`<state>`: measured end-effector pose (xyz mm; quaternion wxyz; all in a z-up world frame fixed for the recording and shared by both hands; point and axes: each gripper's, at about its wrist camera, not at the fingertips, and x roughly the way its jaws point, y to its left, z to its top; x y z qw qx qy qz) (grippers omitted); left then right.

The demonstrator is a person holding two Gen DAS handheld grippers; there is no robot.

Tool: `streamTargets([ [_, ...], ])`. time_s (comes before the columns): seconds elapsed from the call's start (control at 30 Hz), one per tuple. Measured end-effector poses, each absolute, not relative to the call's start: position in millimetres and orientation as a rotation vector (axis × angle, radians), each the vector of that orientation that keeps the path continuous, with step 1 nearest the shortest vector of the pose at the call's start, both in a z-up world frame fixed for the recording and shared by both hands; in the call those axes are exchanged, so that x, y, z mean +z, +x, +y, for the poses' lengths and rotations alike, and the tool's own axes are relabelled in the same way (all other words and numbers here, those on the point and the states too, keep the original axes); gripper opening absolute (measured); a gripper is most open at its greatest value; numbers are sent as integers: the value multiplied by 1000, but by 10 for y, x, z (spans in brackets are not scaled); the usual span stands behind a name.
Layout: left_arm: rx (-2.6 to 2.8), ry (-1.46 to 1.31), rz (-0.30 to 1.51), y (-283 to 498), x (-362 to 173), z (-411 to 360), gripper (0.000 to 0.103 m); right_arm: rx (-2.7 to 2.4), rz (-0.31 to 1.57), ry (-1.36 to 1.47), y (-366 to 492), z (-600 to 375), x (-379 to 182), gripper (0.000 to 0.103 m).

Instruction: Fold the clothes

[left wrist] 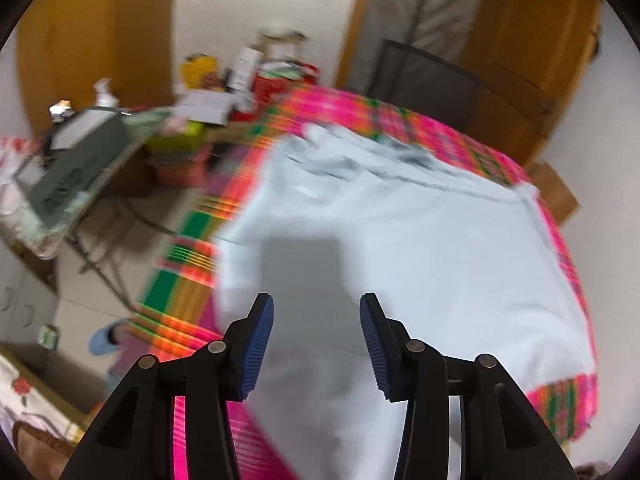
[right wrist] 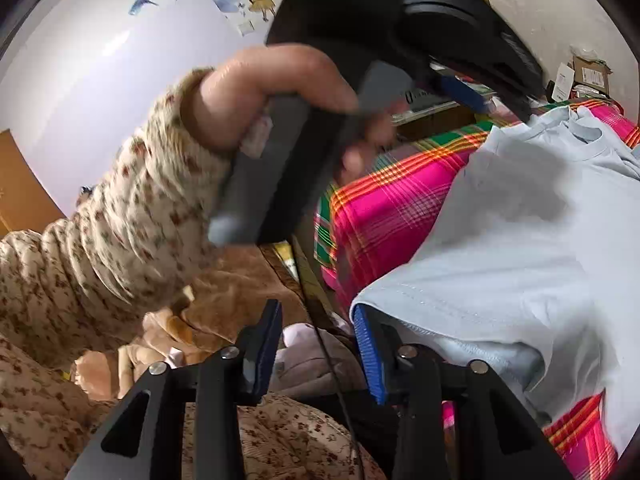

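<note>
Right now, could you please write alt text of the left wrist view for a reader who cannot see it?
A pale blue T-shirt lies spread on a pink plaid cloth, seen from above between the two open, blue-padded fingers of the left gripper, which hold nothing. Behind, blurred, are a cluttered side table and wooden doors.

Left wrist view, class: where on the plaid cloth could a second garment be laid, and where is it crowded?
Little bare room: the pale shirt covers most of the plaid cloth. Free patches are the plaid strip left of the shirt and the narrow band past its collar. The side table beyond is cluttered with boxes and bottles.
</note>
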<state>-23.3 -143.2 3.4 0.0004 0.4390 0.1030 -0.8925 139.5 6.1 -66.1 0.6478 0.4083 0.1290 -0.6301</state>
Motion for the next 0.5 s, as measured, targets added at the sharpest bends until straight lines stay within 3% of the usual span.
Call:
streamTargets([
  [0.27, -2856, 1688, 5, -201, -225, -749, 48, -1450, 310, 977, 1461, -34, -753, 45],
  [0.5, -2736, 1775, -46, -84, -458, -977, 49, -1482, 319, 951, 1503, 30, -724, 47],
])
